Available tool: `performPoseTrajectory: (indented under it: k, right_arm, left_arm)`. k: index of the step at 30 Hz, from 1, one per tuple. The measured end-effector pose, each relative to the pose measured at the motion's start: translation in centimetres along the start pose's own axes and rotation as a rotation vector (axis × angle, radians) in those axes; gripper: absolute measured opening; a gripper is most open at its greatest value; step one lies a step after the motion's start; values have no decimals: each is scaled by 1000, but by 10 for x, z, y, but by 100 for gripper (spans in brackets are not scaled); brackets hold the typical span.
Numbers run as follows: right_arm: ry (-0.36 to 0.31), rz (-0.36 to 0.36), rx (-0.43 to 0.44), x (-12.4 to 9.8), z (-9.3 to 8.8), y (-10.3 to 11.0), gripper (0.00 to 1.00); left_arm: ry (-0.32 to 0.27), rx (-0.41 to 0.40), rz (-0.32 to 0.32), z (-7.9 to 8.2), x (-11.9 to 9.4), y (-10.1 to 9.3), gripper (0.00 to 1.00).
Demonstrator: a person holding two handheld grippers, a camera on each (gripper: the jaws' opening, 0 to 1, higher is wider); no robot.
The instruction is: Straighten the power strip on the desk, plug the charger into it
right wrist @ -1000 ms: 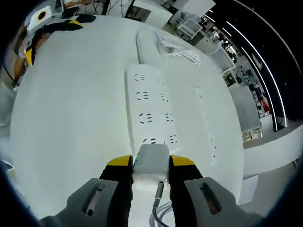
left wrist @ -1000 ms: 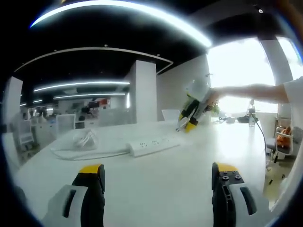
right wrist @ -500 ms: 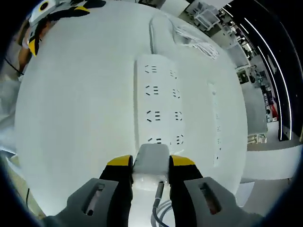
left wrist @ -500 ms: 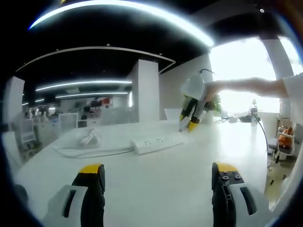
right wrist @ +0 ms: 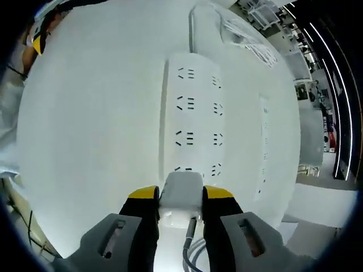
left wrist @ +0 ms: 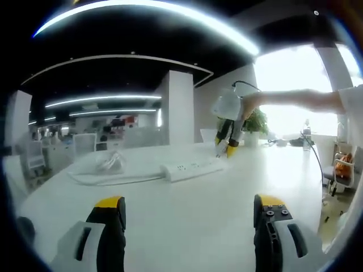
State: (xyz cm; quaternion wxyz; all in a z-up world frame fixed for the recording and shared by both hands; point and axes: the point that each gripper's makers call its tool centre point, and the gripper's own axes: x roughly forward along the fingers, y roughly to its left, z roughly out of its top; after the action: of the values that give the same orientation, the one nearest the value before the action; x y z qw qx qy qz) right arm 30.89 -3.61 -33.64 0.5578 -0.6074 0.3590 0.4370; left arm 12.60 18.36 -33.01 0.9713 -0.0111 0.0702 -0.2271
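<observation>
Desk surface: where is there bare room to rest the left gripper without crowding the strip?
The desk is bare between the left gripper and the power strip. It is crowded beyond: the coiled cable lies at one end of the strip, and the right gripper holds the charger over the other.

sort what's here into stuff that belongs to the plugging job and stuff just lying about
Part of the job:
- power strip, flat on the desk
- charger, clamped in the right gripper just above the strip's near end
- left gripper, open, holding nothing

Just lying about:
- the strip's bundled white cable
- potted plant by the window
</observation>
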Motion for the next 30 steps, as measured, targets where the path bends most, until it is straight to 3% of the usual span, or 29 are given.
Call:
performPoseTrajectory:
  k: [30]
  right_arm:
    - [91, 45, -53, 5, -1, -5, 28]
  left_arm:
    - [1, 4, -3, 2, 2, -2, 96]
